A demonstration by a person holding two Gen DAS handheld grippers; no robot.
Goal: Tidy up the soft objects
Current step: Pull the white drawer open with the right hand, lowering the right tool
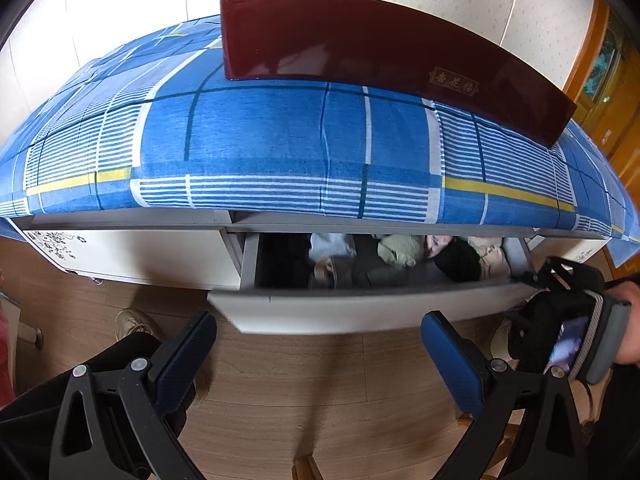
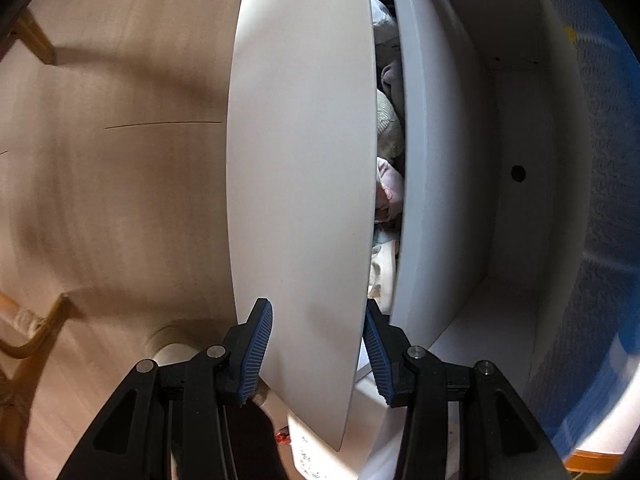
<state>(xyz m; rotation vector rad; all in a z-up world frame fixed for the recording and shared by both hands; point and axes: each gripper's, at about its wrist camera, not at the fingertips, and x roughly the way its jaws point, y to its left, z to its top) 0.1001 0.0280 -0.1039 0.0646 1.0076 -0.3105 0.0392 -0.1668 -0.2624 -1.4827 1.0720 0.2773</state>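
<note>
The right gripper (image 2: pixel 318 346) was clamped on the white front panel of the drawer (image 2: pixel 300 184), one blue pad on the outer face and the other on the inner face, near the panel's right end. In the left wrist view this gripper (image 1: pixel 536 280) sat at the right corner of the drawer front, a wrist strap behind it. The left gripper (image 1: pixel 320 354) hung released, its blue pads wide apart with nothing between them, above the wooden floor (image 1: pixel 300 380) and short of the drawer front.

The drawer (image 1: pixel 360 312) stood partly pulled out of the white cabinet (image 1: pixel 132 254). Inside lay the soft objects (image 1: pixel 404 252): a pale green bundle near the middle, a black bundle to its right, a white piece toward the left, and a cream piece at the right end. They were packed close together, touching.

A blue checked cloth (image 1: pixel 256 140) covered the cabinet's top and overhung its front edge. A dark red lacquered box (image 1: pixel 360 52) rested on the cloth toward the back right.
</note>
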